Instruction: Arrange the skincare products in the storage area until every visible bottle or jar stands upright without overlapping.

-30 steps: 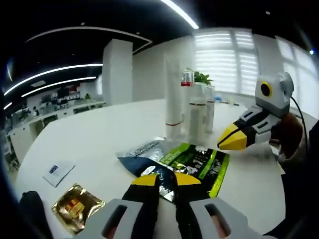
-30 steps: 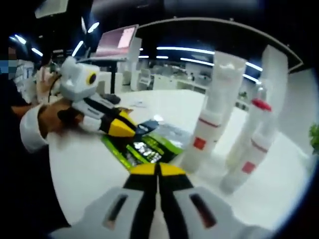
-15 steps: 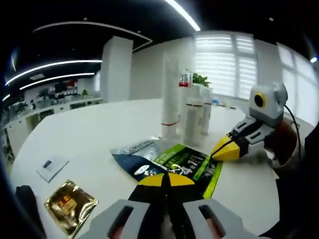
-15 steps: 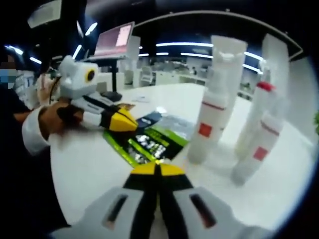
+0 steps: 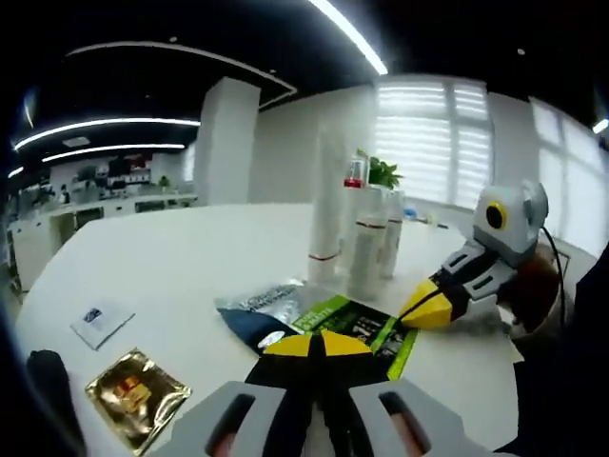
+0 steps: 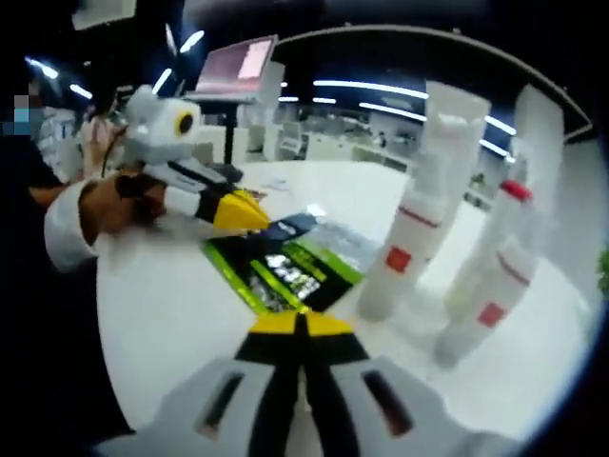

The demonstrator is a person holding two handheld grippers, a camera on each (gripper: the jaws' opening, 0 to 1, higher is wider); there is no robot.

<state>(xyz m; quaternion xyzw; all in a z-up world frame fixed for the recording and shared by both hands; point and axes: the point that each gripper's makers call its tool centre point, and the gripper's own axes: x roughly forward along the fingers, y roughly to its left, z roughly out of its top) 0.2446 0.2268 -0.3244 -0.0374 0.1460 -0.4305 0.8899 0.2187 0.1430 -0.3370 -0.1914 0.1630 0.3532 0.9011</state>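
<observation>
Several white skincare bottles stand upright in a close group: a tall tube (image 5: pixel 327 217) (image 6: pixel 424 224), a red-capped bottle (image 5: pixel 354 175) (image 6: pixel 496 238) and shorter red-banded bottles (image 5: pixel 367 249) (image 6: pixel 480 319). In front of them lie a green-black sachet (image 5: pixel 354 318) (image 6: pixel 285 276), a dark blue sachet (image 5: pixel 259 324) (image 6: pixel 290 227) and a silver sachet (image 5: pixel 268 295) (image 6: pixel 340 244), overlapping. My left gripper (image 5: pixel 319 345) (image 6: pixel 261 220) is shut and holds nothing, hovering near the sachets. My right gripper (image 6: pixel 303 324) (image 5: pixel 406 321) is shut too, its tip at the green sachet's edge.
A gold sachet (image 5: pixel 133 395) and a small white packet (image 5: pixel 99 322) lie on the white table (image 5: pixel 181 262) at the left. A plant (image 5: pixel 382 173) stands behind the bottles. A hand and white sleeve (image 6: pixel 76 221) hold the left gripper; a monitor (image 6: pixel 238 67) stands behind.
Both views have shifted slightly with the hands. The right gripper has sunk a little toward the green sachet. Bottles and sachets lie as before; both grippers stay shut.
</observation>
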